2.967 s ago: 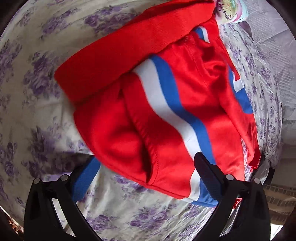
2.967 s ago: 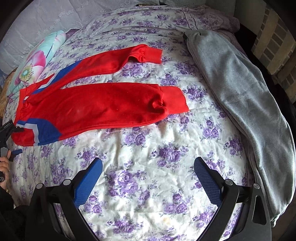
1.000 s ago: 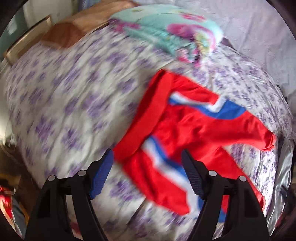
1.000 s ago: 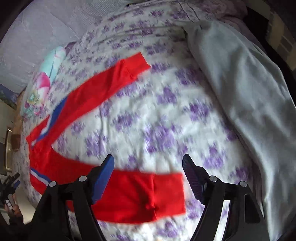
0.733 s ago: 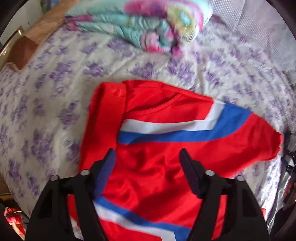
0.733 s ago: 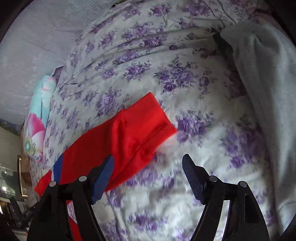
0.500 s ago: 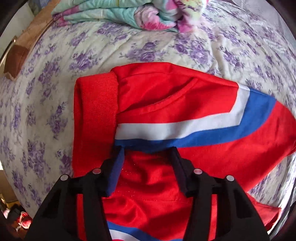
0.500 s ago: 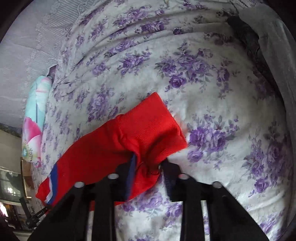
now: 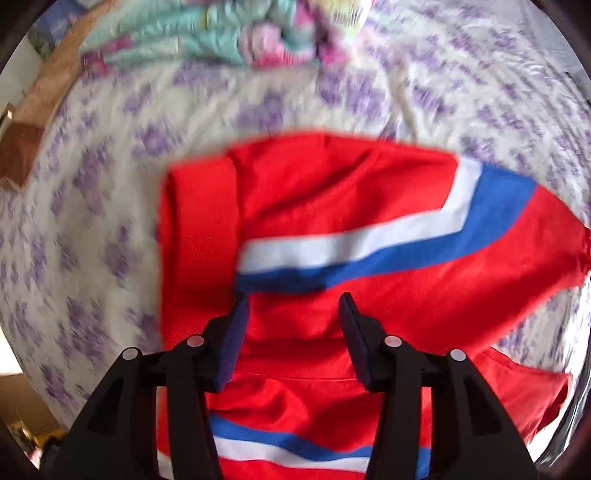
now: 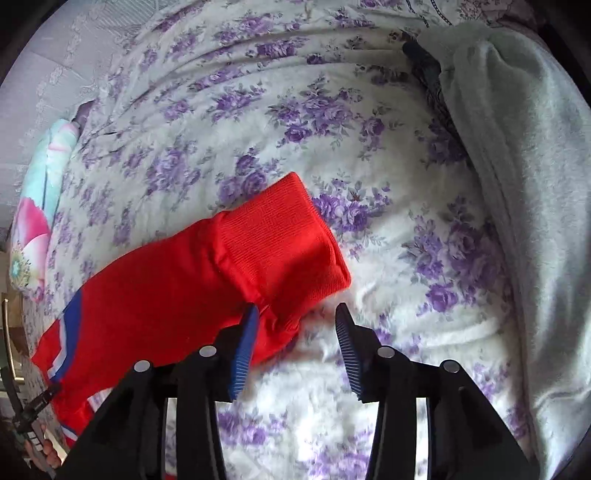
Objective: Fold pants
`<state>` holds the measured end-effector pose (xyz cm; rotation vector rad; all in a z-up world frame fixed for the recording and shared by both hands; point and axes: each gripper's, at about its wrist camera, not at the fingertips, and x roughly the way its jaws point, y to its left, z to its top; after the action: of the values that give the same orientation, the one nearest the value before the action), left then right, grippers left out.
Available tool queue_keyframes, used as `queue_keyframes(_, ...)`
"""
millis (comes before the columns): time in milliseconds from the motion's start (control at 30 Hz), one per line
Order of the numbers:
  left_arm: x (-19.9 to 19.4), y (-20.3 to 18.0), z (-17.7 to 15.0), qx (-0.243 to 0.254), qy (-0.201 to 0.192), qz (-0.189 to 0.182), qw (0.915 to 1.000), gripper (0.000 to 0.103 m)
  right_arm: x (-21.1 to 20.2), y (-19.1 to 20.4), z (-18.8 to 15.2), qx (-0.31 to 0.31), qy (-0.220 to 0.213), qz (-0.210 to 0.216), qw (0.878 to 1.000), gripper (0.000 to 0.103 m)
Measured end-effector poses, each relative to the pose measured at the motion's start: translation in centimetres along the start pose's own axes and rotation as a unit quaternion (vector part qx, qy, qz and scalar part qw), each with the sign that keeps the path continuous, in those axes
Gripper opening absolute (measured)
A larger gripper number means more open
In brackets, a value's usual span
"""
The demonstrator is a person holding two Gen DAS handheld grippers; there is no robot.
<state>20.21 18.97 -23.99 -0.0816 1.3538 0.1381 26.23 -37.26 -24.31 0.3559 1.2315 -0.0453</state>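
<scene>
Red pants [image 9: 332, 192] with white and blue stripes lie on a bed with a purple floral cover [image 9: 110, 206]. In the left wrist view my left gripper [image 9: 293, 306] is open, its jaws standing over the red fabric just below the upper stripe, beside the waistband [image 9: 197, 236]. In the right wrist view the far leg's ribbed cuff [image 10: 280, 236] lies flat on the cover. My right gripper [image 10: 295, 317] is open at the cuff's lower corner, its left finger [image 10: 243, 347] on the fabric.
Grey sweatpants [image 10: 517, 184] lie along the bed's right side. A folded pastel floral blanket [image 9: 221, 29] sits beyond the waistband, and it shows at the left edge of the right wrist view [image 10: 33, 221]. A wooden bed frame [image 9: 22, 147] is at the left.
Both grippers closed down onto the pants half a second ago and have now reopened partway. The left one moved in to the waist, the right one to the far leg's cuff.
</scene>
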Motion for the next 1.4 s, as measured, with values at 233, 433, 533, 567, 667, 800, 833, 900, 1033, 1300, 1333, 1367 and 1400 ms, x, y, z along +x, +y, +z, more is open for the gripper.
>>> queue_keyframes(233, -3.3, 4.1, 6.5, 0.067, -0.029, -0.031, 0.9969, 0.077, -7.0, 2.5, -5.9, -0.078, -0.03, 0.063, 0.994, 0.053)
queue_keyframes(433, 0.8, 6.3, 6.5, 0.12, -0.006, -0.08, 0.9896, 0.076, -6.1, 6.8, -8.2, -0.144, 0.005, 0.095, 0.985, 0.053)
queue_keyframes(533, 2.4, 5.4, 6.0, 0.154, 0.017, -0.089, 0.9838, 0.076, -5.2, 10.1, -7.8, -0.198, 0.022, 0.102, 0.975, 0.053)
queue_keyframes(567, 3.1, 5.1, 5.8, 0.167, 0.028, -0.088, 0.9816, 0.075, -4.7, 11.7, -7.2, -0.223, 0.027, 0.11, 0.968, 0.054)
queue_keyframes(667, 4.9, 4.2, 5.0, 0.198, 0.059, -0.065, 0.9763, 0.031, -2.4, 17.3, -5.1, -0.3, 0.04, 0.138, 0.943, 0.064)
queue_keyframes(800, 4.1, 4.6, 5.2, 0.195, 0.052, -0.071, 0.9768, 0.021, 1.9, 26.7, -2.5, -0.404, 0.085, 0.184, 0.892, 0.064)
queue_keyframes(833, 3.7, 4.6, 5.2, 0.196, 0.048, -0.071, 0.9768, 0.021, 2.9, 29.2, -2.1, -0.43, 0.096, 0.195, 0.876, 0.064)
queue_keyframes(900, 3.0, 4.6, 4.8, 0.202, 0.039, -0.069, 0.9762, 0.021, 4.9, 33.6, -1.8, -0.468, 0.117, 0.216, 0.849, 0.064)
queue_keyframes(1033, 2.2, 4.4, 4.1, 0.205, 0.026, -0.063, 0.9763, 0.02, 9.6, 40.0, -2.5, -0.528, 0.164, 0.217, 0.805, 0.064)
queue_keyframes(1300, 1.4, 5.2, 3.2, 0.198, 0.016, -0.065, 0.9779, 0.02, 14.4, 42.2, -4.2, -0.583, 0.188, 0.178, 0.77, 0.049)
queue_keyframes(1333, 1.3, 5.5, 3.4, 0.197, 0.017, -0.064, 0.9781, 0.021, 14.2, 42.1, -4.0, -0.579, 0.189, 0.184, 0.771, 0.032)
queue_keyframes(1367, 1.3, 5.6, 3.4, 0.197, 0.018, -0.062, 0.9783, 0.021, 14.0, 41.8, -3.6, -0.566, 0.21, 0.201, 0.771, 0.006)
queue_keyframes(1400, 1.3, 5.6, 3.5, 0.197, 0.019, -0.058, 0.9786, 0.021, 13.4, 41.6, -3.3, -0.559, 0.207, 0.212, 0.774, 0.006)
